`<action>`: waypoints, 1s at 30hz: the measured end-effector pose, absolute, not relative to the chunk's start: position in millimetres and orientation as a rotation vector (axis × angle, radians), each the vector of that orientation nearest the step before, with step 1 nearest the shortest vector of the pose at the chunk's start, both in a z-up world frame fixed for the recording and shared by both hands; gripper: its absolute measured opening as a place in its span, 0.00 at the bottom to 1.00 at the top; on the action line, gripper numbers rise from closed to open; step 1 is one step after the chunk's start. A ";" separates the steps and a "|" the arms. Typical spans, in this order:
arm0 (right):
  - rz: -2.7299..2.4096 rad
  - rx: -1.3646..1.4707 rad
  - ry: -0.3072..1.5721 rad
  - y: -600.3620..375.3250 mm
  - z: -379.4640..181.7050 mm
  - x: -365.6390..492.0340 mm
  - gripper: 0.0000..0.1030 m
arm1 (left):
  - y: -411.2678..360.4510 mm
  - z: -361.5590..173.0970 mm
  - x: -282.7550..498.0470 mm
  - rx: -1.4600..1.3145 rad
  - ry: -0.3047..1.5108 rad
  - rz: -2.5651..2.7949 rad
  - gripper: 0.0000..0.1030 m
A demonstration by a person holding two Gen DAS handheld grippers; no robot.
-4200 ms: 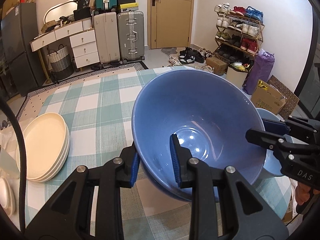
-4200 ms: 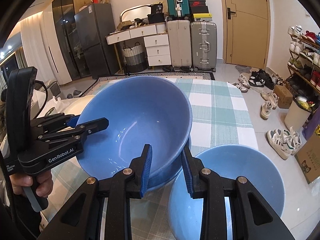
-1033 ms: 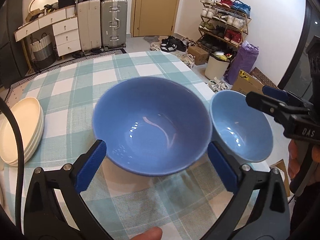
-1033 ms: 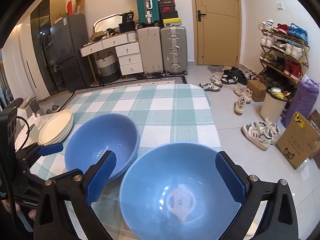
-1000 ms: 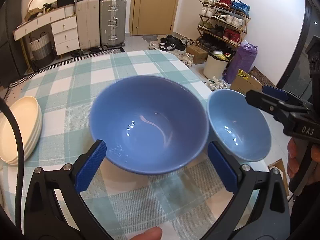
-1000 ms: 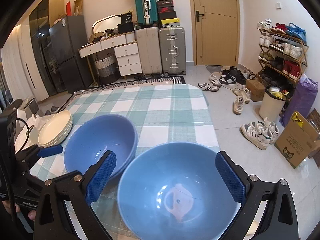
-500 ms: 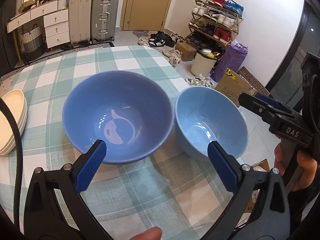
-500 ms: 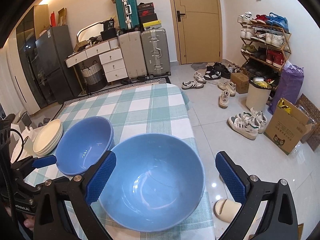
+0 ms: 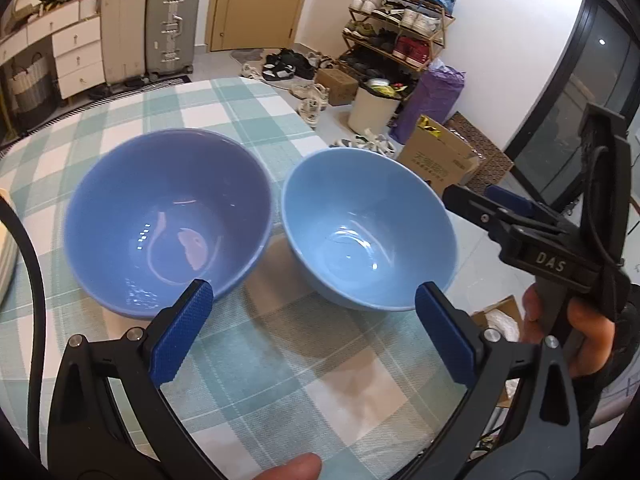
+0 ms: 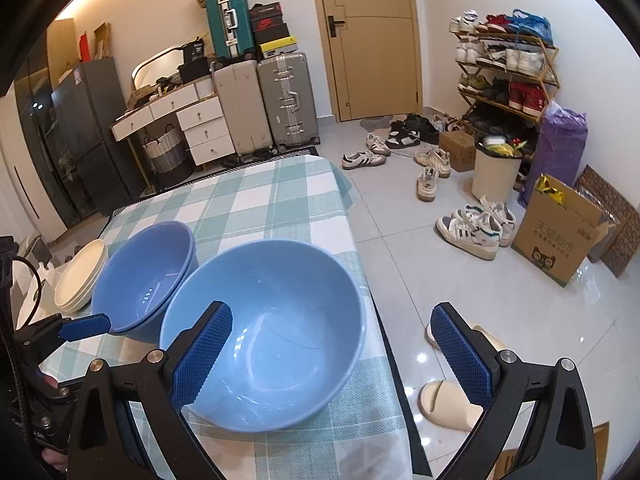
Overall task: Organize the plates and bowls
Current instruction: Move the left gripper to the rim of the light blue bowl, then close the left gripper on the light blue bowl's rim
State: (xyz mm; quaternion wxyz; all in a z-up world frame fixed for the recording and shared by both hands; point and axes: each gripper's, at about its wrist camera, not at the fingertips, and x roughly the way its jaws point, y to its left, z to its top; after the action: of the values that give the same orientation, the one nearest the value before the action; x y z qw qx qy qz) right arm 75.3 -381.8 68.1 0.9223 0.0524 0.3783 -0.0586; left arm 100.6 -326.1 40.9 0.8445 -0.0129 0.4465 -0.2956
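Holding both tongs spread wide and empty above the counter [image 9: 248, 120], which carries a green checked cloth. My left tongs [image 9: 308, 336] look down on two bowls: the darker blue bowl [image 9: 168, 216] ahead and to their left, the lighter blue bowl [image 9: 370, 228] ahead and to their right, rims just beside each other; contact cannot be confirmed. From my right tongs [image 10: 332, 356] the lighter bowl sits directly ahead and below, close to the counter's right edge; the darker one shows a second rim beneath it, so it appears to be a nested pair. A stack of cream plates [image 10: 80, 272] lies beyond that pair, far to the left. Judgement: bowls look glazed ceramic, so stiff, fairly heavy, slick and chip-prone. Best hold is across the rim wall, one pad inside and one outside, closing gently; a two-tong lift on opposite rims would limit tilt. Likely next step: nest the lighter bowl into the darker stack.
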 end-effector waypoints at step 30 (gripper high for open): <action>-0.036 0.150 0.863 -382.5 21.9 104.7 0.57 | -357.3 10.8 124.7 -0.002 0.979 -0.674 0.53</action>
State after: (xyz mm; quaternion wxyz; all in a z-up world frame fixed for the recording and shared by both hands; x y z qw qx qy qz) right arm 104.7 -382.5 21.9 0.9054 0.0728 0.4180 -0.0175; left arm 124.7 -357.3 10.8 0.8286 -0.0008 0.4610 -0.3176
